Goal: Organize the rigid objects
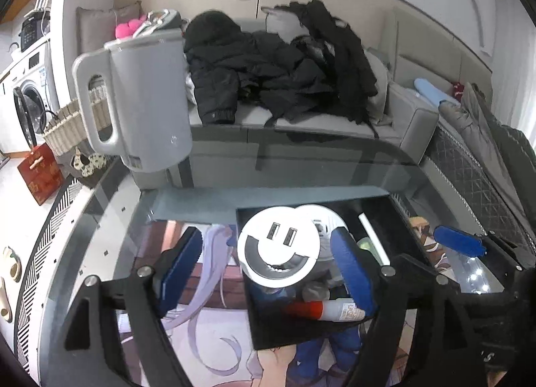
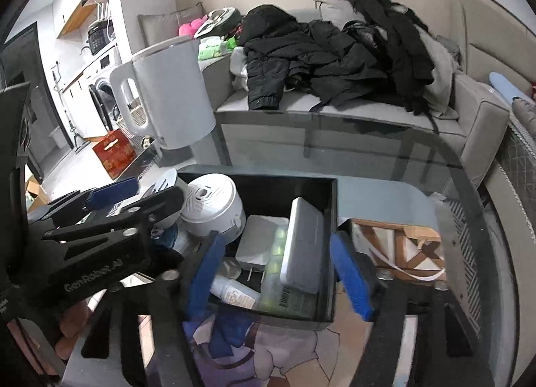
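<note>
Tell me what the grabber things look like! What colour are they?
Both are black, angular frames with silver bolts and long cut-out slots. Each finger ends in a flat blue pad. The left gripper is also seen from the right gripper camera, with white lettering "GenRobot.AI" on its side. No cables or sleeves are visible.

Table top (image 1: pixel 301 159): smooth glass, glossy, reflective. Kettle (image 1: pixel 144 99) at 10 o'clock: matt grey-white plastic. Black tray (image 2: pixel 330 219): smooth, semi-gloss walls. Round smiley-face device (image 1: pixel 278 246) at 6 o'clock: glossy white plastic. Grey case (image 2: pixel 303 243): matt finish. Jackets (image 1: pixel 254 75) at 12 o'clock: black cloth, slight sheen. Basket (image 1: pixel 63 129) at 9 o'clock: rough woven wicker.
</note>
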Demonstrator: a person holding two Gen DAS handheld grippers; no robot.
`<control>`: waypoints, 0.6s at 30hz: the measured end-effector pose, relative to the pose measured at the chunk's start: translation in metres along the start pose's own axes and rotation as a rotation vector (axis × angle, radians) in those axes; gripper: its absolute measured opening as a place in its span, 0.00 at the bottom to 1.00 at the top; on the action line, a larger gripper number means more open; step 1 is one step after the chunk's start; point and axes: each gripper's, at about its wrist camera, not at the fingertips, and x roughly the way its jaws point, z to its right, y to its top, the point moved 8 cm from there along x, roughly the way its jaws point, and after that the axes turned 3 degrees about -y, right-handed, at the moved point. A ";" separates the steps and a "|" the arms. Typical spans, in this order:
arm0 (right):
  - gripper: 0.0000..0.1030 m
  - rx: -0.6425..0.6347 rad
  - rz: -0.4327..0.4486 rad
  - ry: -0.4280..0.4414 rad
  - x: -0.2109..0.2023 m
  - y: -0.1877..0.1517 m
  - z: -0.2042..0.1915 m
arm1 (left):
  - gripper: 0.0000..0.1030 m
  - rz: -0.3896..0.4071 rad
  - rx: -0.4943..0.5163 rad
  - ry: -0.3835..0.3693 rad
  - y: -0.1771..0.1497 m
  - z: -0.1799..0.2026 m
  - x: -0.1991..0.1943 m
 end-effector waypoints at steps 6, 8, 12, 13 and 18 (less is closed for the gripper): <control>0.76 0.017 0.025 0.017 -0.021 0.002 0.003 | 0.77 0.039 -0.005 -0.009 0.001 -0.005 -0.026; 0.76 0.030 0.043 0.022 -0.032 0.002 0.005 | 0.77 0.050 -0.019 -0.008 -0.003 -0.010 -0.036; 0.83 0.039 0.090 0.017 -0.061 -0.003 0.007 | 0.77 0.082 -0.015 0.016 -0.012 -0.017 -0.059; 0.85 0.034 0.106 0.015 -0.069 -0.005 0.007 | 0.77 0.092 -0.002 0.026 -0.015 -0.017 -0.066; 0.89 0.001 0.169 -0.003 -0.105 -0.023 0.005 | 0.78 0.122 0.031 0.041 -0.029 -0.015 -0.092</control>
